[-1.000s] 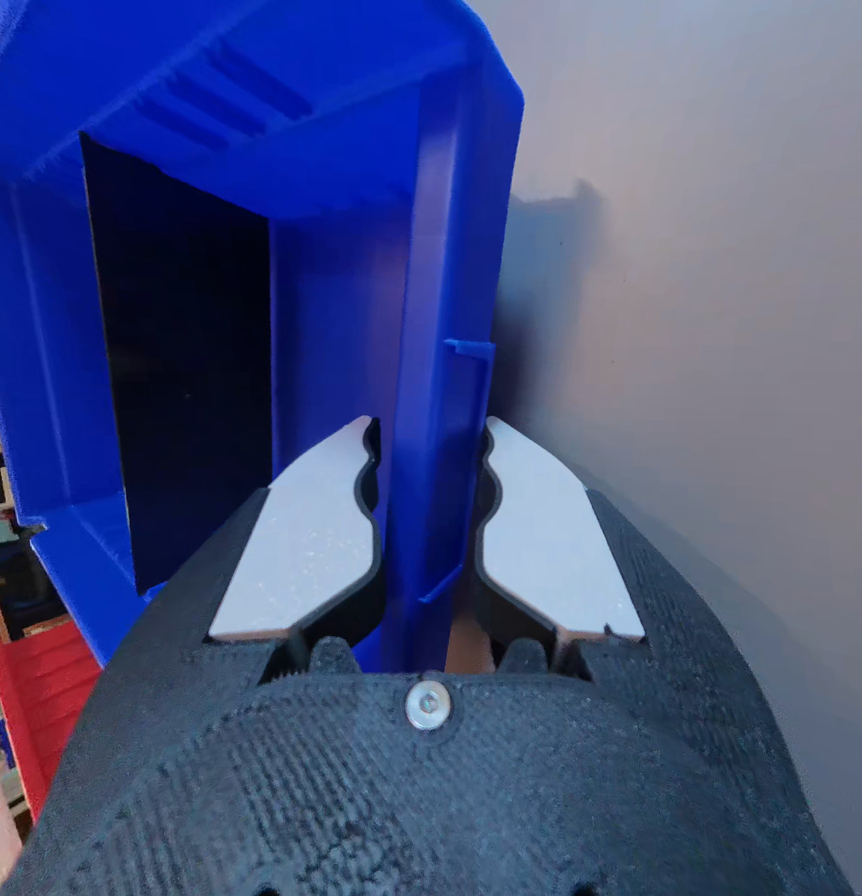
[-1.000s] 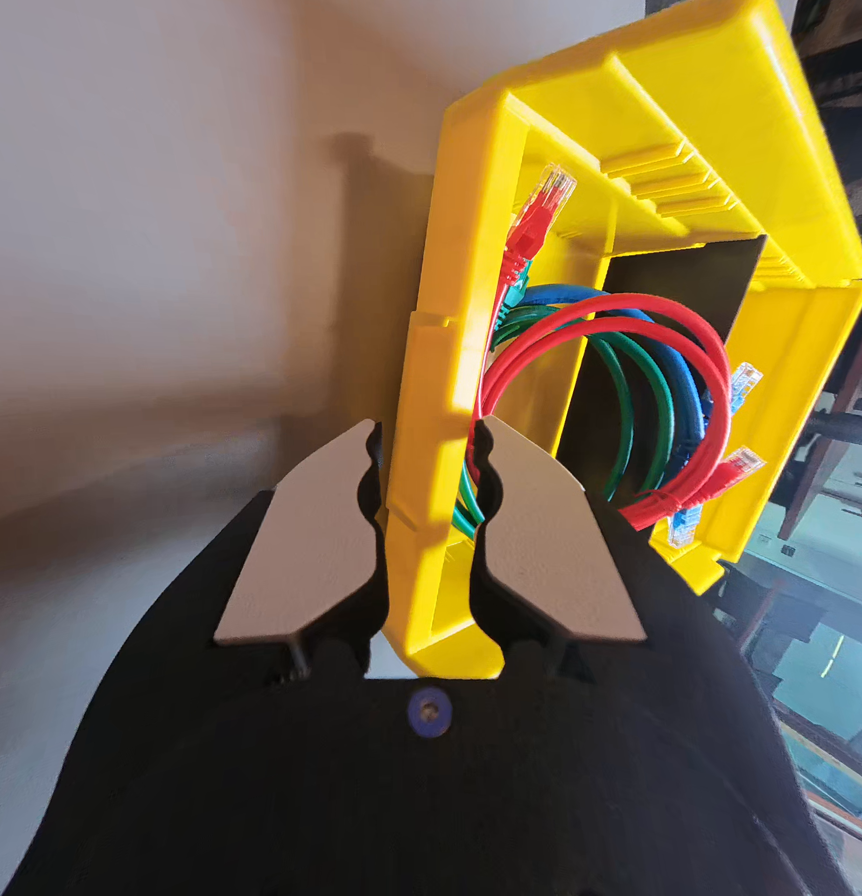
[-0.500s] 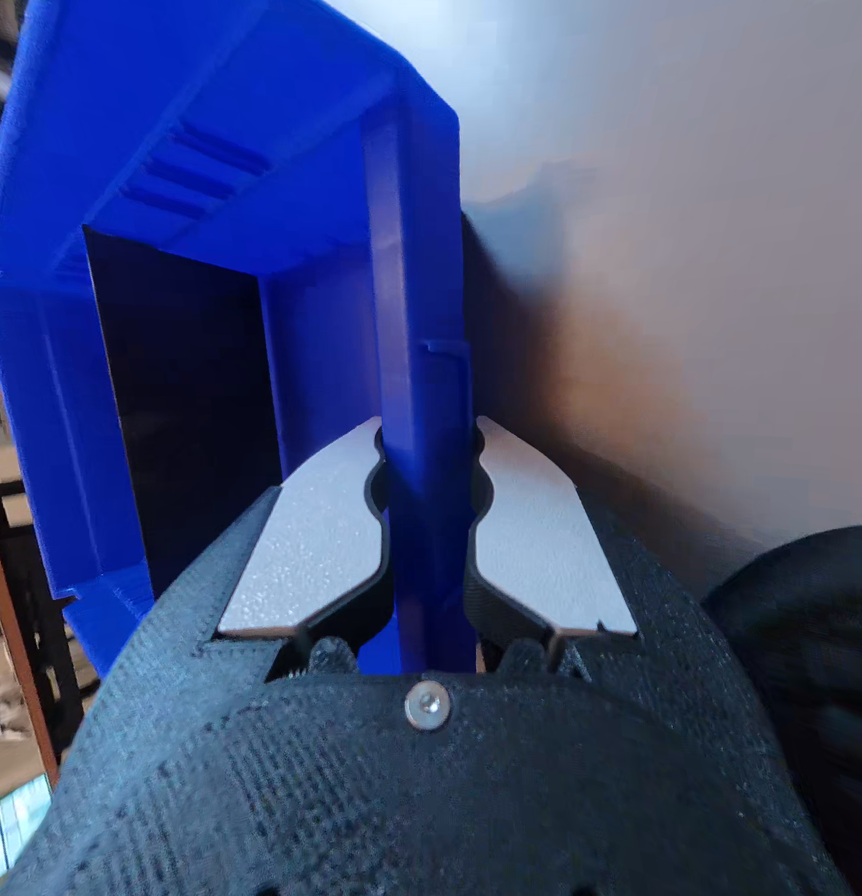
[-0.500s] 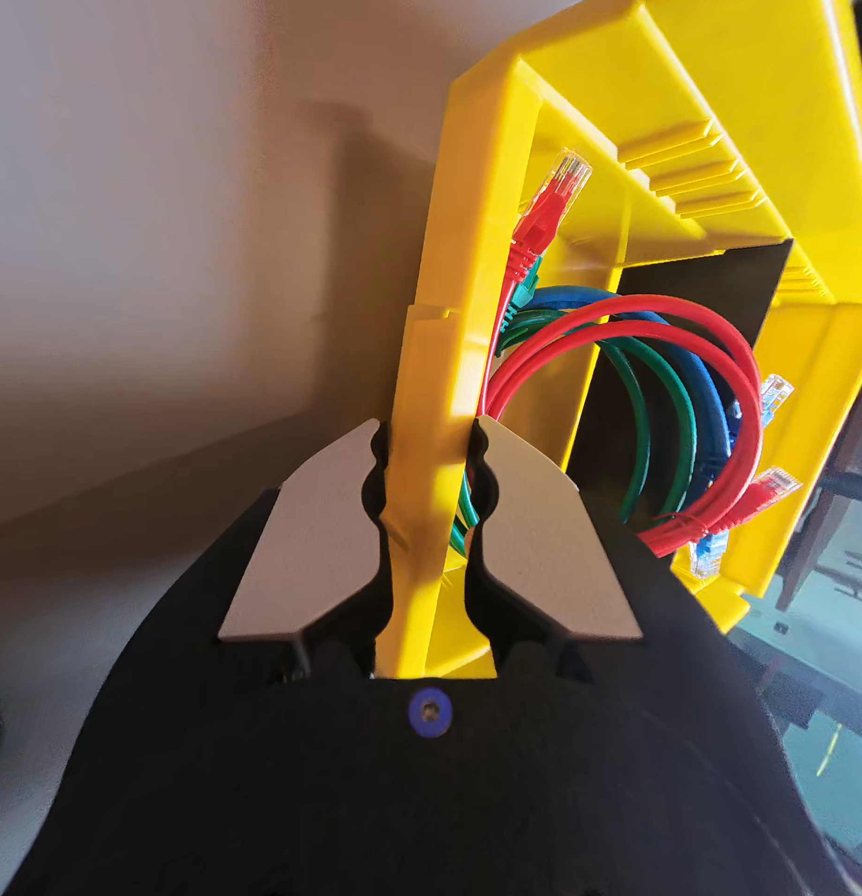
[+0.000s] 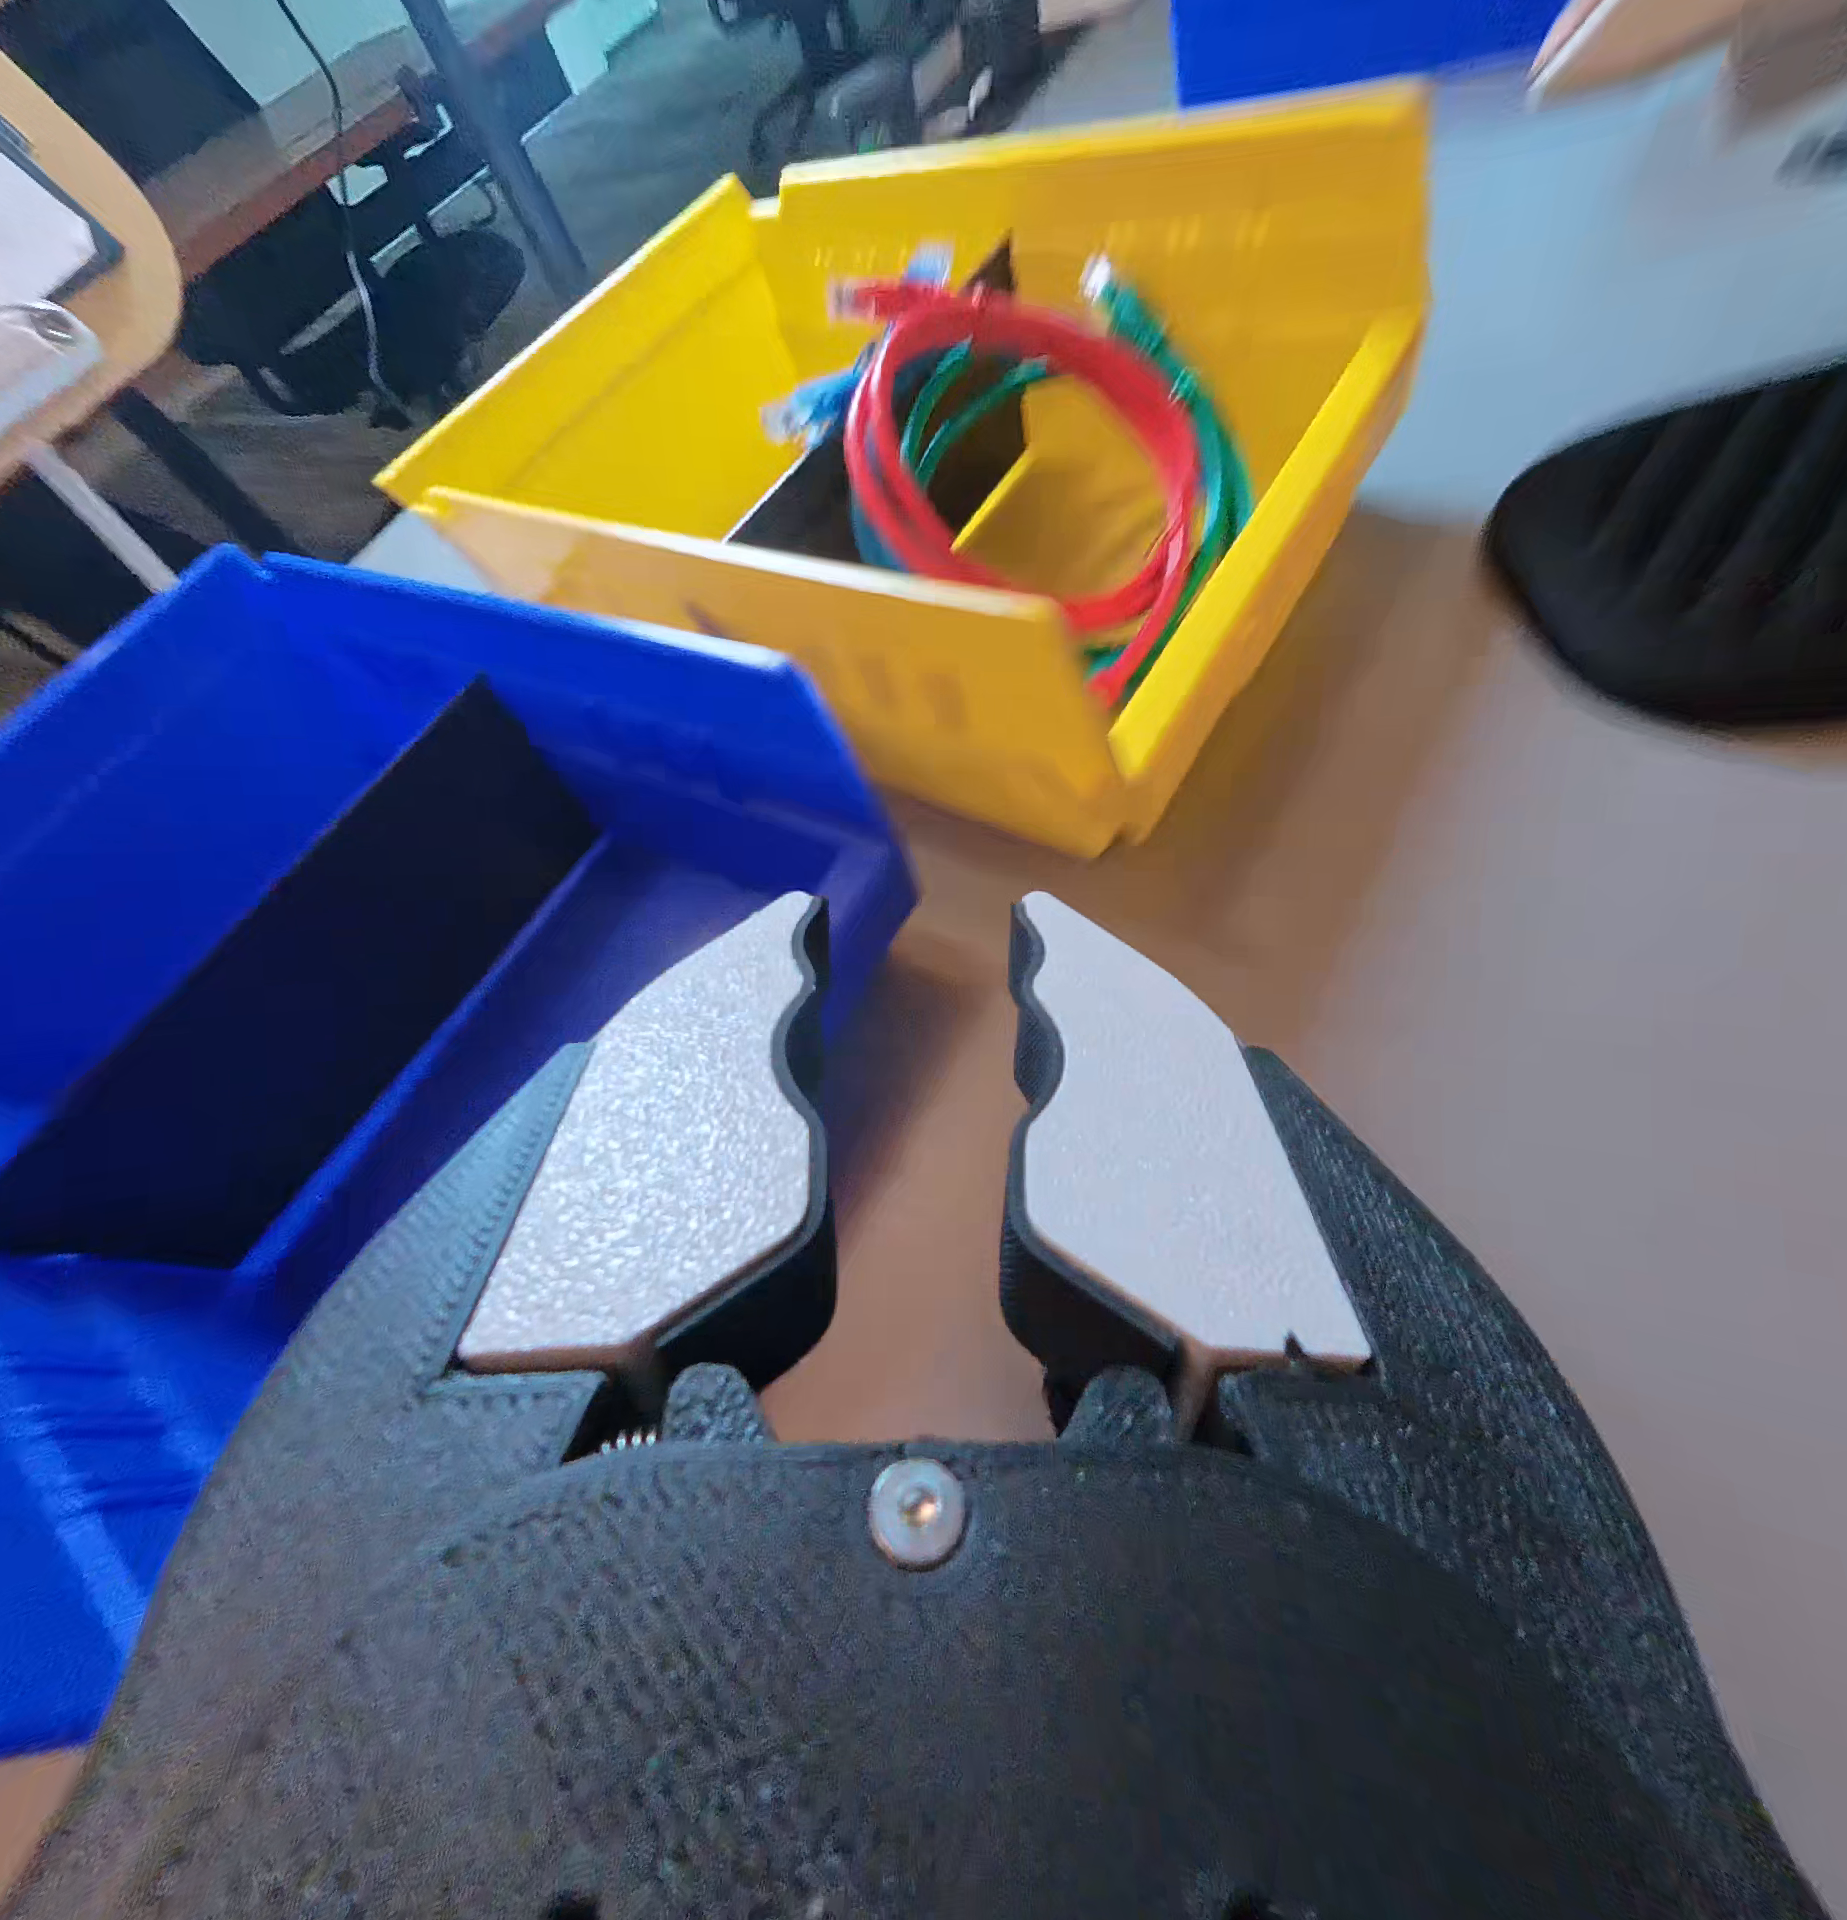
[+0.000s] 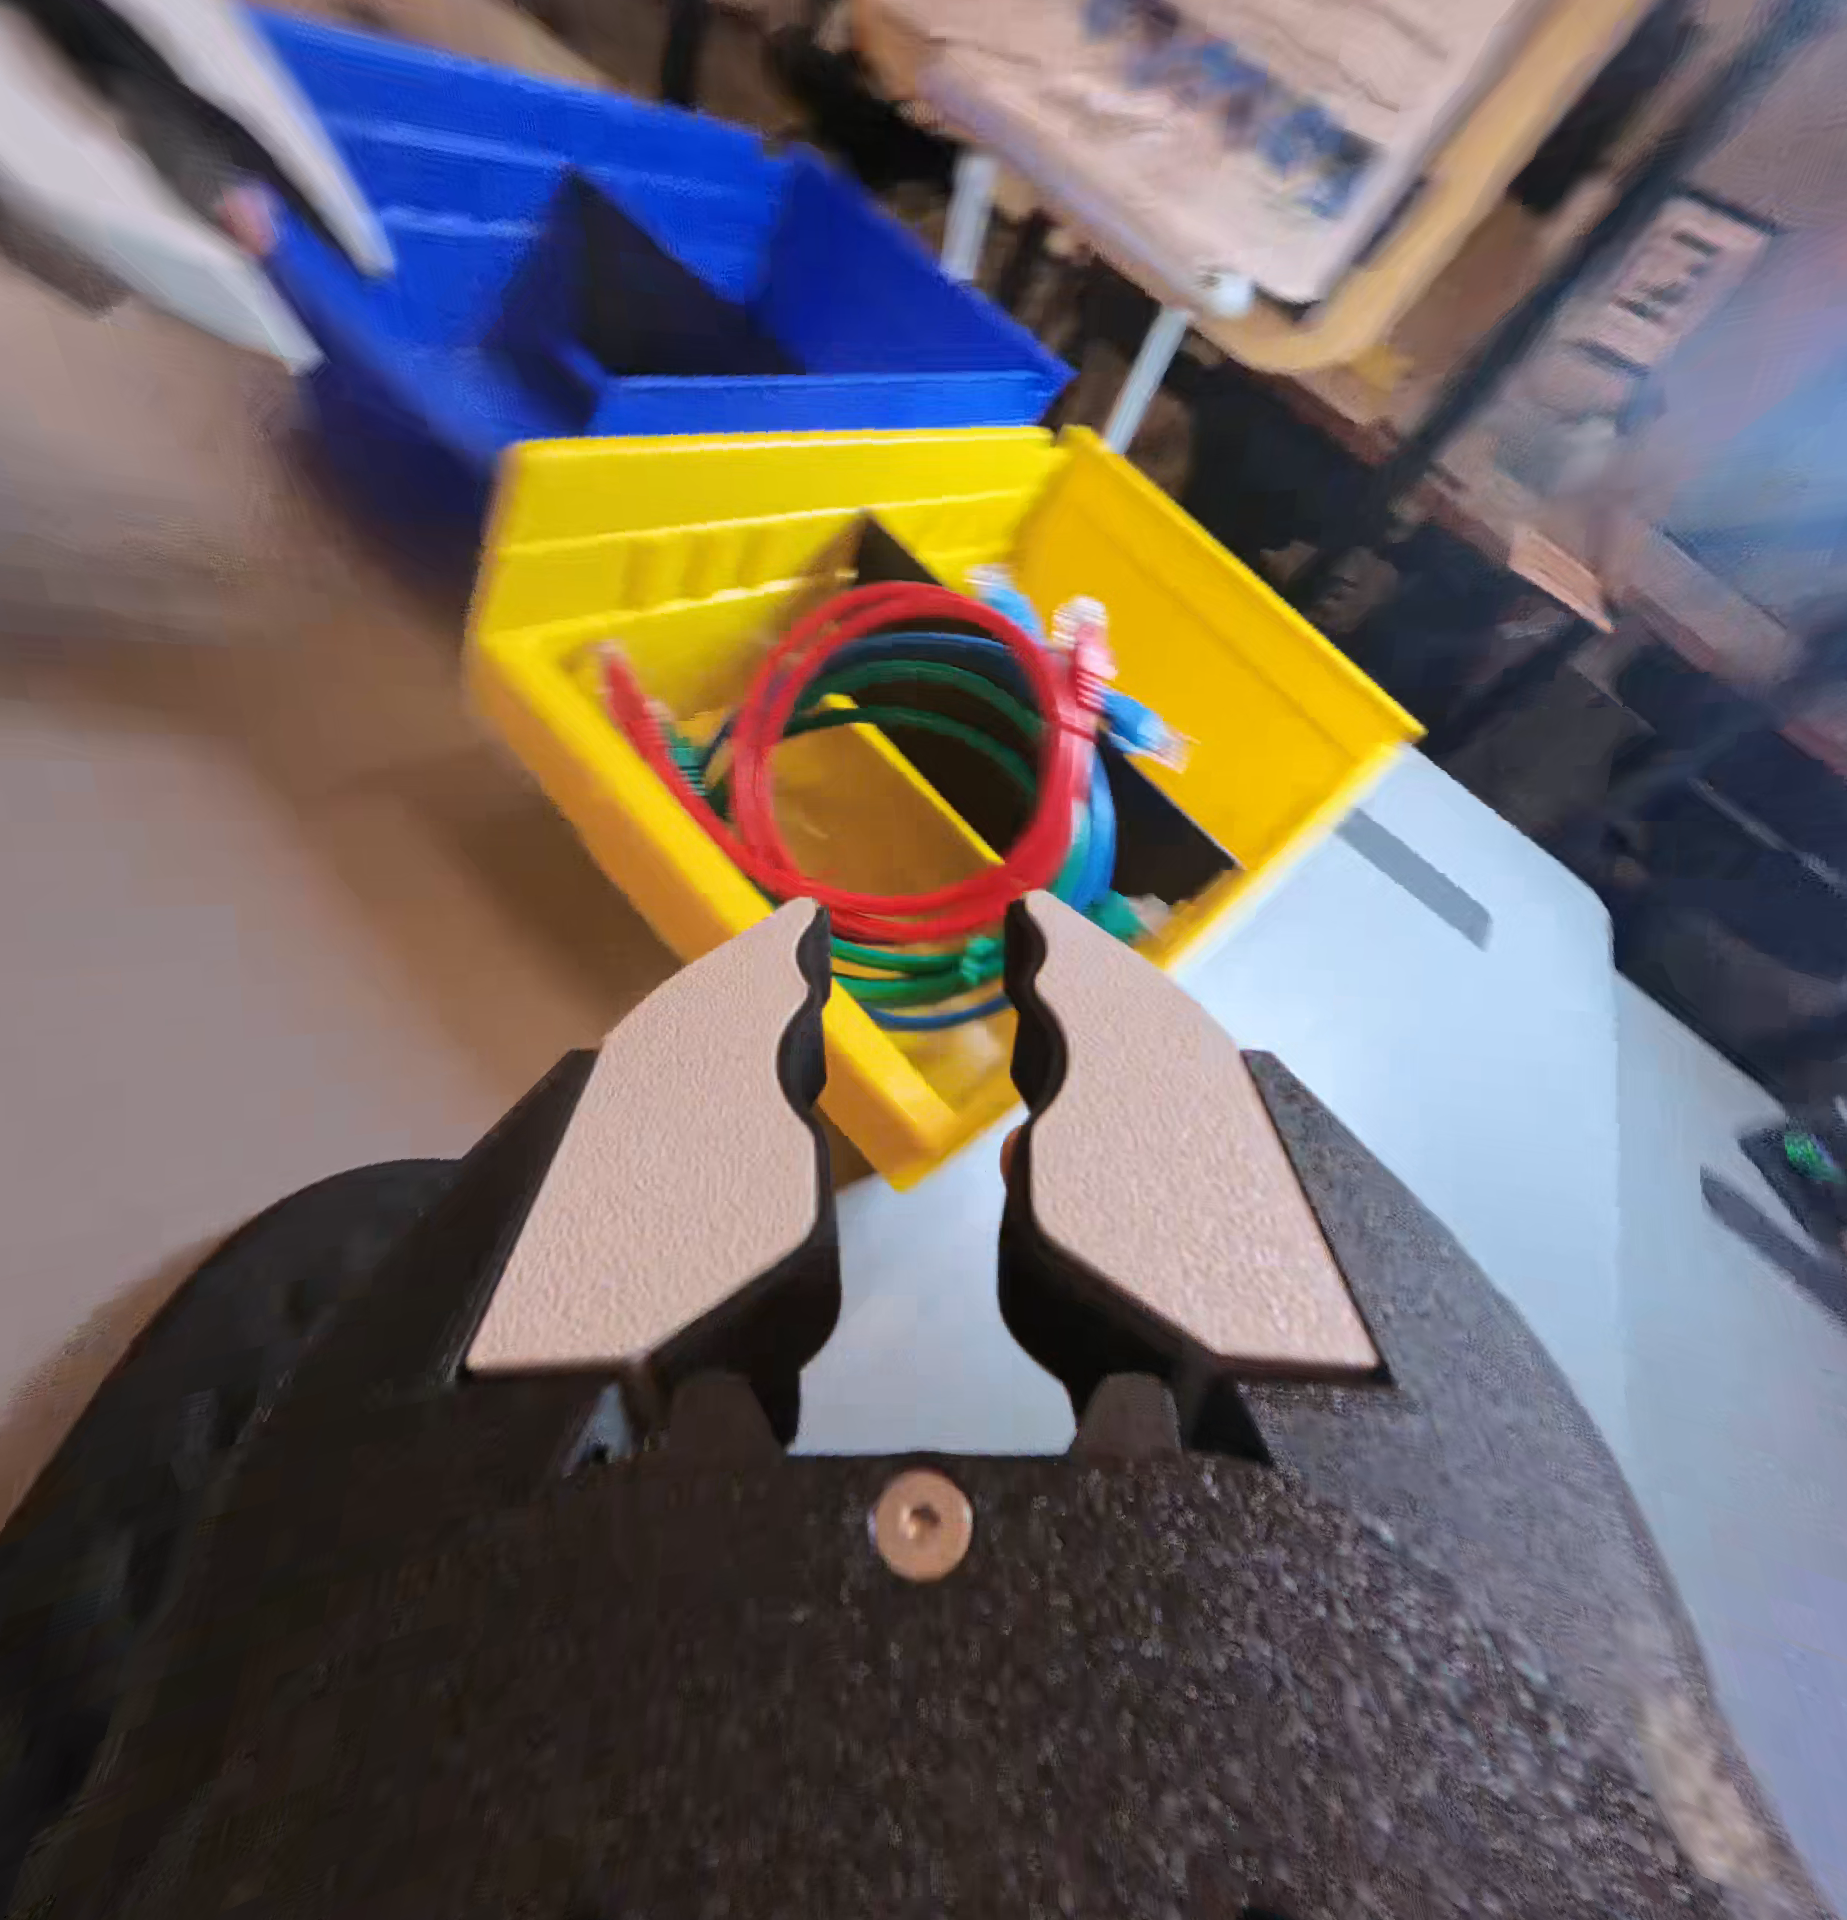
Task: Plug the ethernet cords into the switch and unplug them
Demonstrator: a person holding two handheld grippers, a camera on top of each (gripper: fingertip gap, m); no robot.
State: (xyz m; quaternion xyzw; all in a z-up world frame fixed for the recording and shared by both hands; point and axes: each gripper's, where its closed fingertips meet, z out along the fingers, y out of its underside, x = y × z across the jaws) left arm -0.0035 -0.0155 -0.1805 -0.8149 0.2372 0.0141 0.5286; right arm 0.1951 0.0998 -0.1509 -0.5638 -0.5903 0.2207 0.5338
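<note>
The left gripper (image 5: 917,920) is hovering with its jaws apart and nothing between them; bare table (image 5: 1418,1039) is showing through the gap. Its left finger is sitting just beside the near corner of the blue bin (image 5: 690,717). The blue bin is resting on the table with a black divider (image 5: 275,997) standing inside it.

The right gripper (image 6: 914,925) is also hovering with its jaws apart and gripping nothing. It is pointing at the near wall of the yellow bin (image 6: 1210,665), which is lying just past its fingertips.

The cords (image 6: 898,769) are lying coiled inside the yellow bin: a red loop on top, green and blue loops under it. Their plug ends are pointing toward the bin walls. A black divider is crossing the yellow bin beneath the coils.

In the left wrist view, the yellow bin (image 5: 898,665) is sitting just beyond the blue bin, with the cords (image 5: 1044,468) inside it. Both views are blurred. The switch cannot be identified in either view.
</note>
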